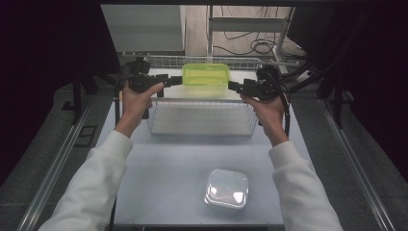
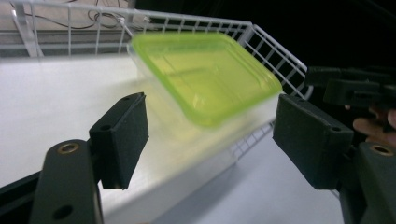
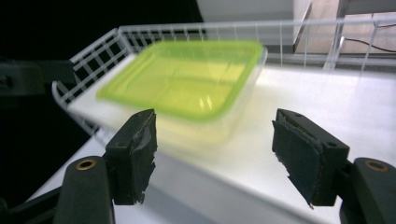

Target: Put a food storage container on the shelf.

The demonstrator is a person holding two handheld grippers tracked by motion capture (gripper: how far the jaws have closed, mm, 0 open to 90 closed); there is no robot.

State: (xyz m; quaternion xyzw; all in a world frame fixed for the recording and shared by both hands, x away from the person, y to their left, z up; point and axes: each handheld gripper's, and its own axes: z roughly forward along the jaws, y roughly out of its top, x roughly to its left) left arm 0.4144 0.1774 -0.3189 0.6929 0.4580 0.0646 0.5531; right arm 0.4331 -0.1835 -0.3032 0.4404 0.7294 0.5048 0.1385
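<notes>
A clear container with a lime-green lid [image 1: 206, 77] rests in the far part of a white wire basket [image 1: 202, 132]. My left gripper [image 1: 175, 81] stands open just off the container's left end, and my right gripper [image 1: 235, 86] stands open just off its right end. In the left gripper view the container [image 2: 205, 74] lies beyond the open left gripper [image 2: 212, 130], untouched by the pads. The right gripper view shows the container [image 3: 187, 84] ahead of the open right gripper [image 3: 217, 135], with the pads apart from it.
A second clear container with a clear lid [image 1: 227, 188] lies near the front edge of the white table [image 1: 163, 168]. The basket's wire walls [image 2: 275, 51] [image 3: 93, 51] rise around the green-lidded container. Cables and metal frames stand behind the table.
</notes>
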